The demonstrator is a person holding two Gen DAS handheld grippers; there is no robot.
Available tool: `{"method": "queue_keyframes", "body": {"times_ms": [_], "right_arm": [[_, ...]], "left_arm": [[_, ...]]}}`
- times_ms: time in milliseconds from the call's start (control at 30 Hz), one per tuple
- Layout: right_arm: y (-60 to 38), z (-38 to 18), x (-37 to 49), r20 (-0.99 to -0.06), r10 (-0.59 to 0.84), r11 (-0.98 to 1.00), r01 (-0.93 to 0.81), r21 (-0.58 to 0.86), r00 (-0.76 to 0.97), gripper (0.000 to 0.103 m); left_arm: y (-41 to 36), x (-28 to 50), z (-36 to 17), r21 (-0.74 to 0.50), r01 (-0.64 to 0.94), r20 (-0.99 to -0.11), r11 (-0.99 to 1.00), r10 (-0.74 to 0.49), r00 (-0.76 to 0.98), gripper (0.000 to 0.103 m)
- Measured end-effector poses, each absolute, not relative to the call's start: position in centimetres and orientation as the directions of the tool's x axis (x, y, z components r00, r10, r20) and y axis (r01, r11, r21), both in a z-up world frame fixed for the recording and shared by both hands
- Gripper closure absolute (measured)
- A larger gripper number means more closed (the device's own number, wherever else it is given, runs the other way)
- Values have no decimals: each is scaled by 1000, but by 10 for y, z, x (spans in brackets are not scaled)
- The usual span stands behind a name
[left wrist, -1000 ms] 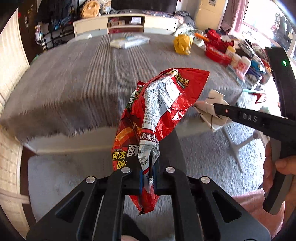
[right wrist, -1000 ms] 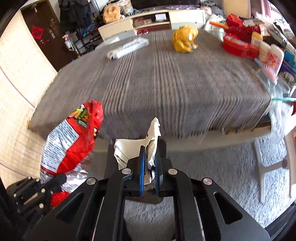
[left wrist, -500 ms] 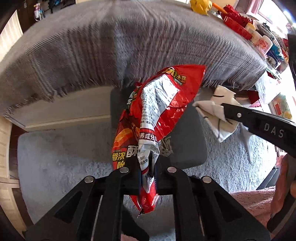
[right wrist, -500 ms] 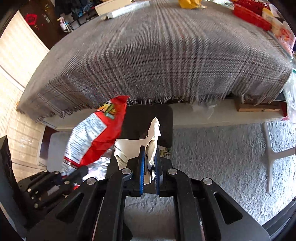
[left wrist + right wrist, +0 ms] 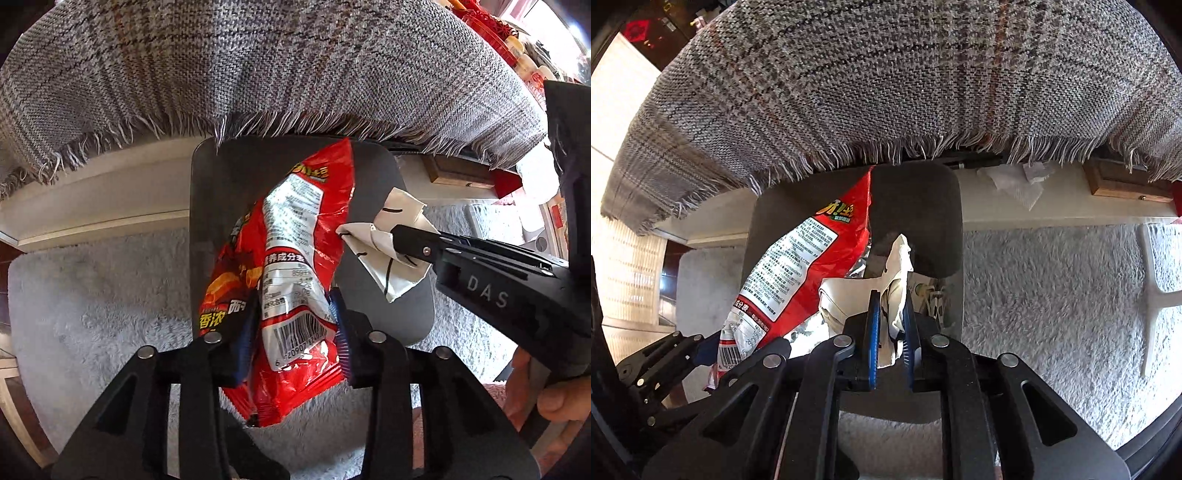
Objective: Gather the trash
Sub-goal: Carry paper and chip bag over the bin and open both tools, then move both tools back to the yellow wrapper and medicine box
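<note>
Now left gripper (image 5: 295, 325) open around red bag (image 5: 291, 258); right gripper (image 5: 890, 325) clamps crumpled paper (image 5: 895, 280).

One red snack bag (image 5: 295, 258) hangs in the centre of the left wrist view. One crumpled white paper (image 5: 391, 240) sits right of centre there. Two grippers show: the left gripper (image 5: 295, 325) at the bottom centre and the right gripper (image 5: 402, 240) coming in from the right. One grey bin (image 5: 923, 221) fills the middle of the right wrist view. One fringed grey woven cloth (image 5: 886, 81) spans the top of both views. One pale shaggy rug (image 5: 1052, 295) covers the right half of the right wrist view. One wad of white tissue (image 5: 1019, 181) lies in the upper right, beside one wooden box (image 5: 1123, 184). One white plastic leg (image 5: 1156, 295) stands at the right edge.
</note>
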State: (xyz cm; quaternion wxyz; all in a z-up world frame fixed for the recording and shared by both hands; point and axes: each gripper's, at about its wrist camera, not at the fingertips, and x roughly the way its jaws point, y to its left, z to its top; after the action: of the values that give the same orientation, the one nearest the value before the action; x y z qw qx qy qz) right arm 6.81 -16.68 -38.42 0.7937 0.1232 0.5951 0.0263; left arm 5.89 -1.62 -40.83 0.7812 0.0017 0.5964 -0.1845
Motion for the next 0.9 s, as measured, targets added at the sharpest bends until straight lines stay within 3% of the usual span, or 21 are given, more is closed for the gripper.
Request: {"method": "queue_keyframes", "body": {"times_ms": [133, 233, 267, 367, 433, 500, 567, 633, 900], "right_arm": [[-169, -382, 72, -937, 180, 965, 130, 227, 298, 83], [-172, -376, 73, -931, 186, 961, 137, 238, 315, 69], [-173, -374, 73, -928, 188, 961, 136, 241, 322, 62], [-174, -367, 70, -924, 179, 962, 135, 236, 339, 59], [-175, -360, 68, -922, 157, 966, 137, 217, 352, 48], [-178, -343, 65, -913, 120, 973, 137, 187, 389, 27], [-185, -326, 61, -897, 82, 974, 154, 164, 435, 13], [-192, -300, 59, -873, 69, 975, 152, 162, 483, 10], [-208, -218, 57, -798, 0, 986, 134, 101, 602, 3]], "left_arm": [[-19, 62, -401, -202, 291, -932, 935, -275, 237, 51], [-14, 61, -394, -194, 286, -927, 938, -271, 260, 41], [-11, 60, -391, -189, 280, -925, 941, -267, 269, 40], [-4, 58, -385, -176, 272, -928, 946, -251, 275, 39], [7, 54, -375, -167, 265, -926, 950, -244, 290, 34], [17, 50, -359, -155, 256, -916, 954, -236, 324, 24], [21, 48, -339, -144, 250, -900, 957, -232, 370, 16], [24, 47, -319, -139, 250, -884, 958, -234, 405, 7], [10, 61, -233, -155, 255, -792, 954, -274, 545, 8]]}}
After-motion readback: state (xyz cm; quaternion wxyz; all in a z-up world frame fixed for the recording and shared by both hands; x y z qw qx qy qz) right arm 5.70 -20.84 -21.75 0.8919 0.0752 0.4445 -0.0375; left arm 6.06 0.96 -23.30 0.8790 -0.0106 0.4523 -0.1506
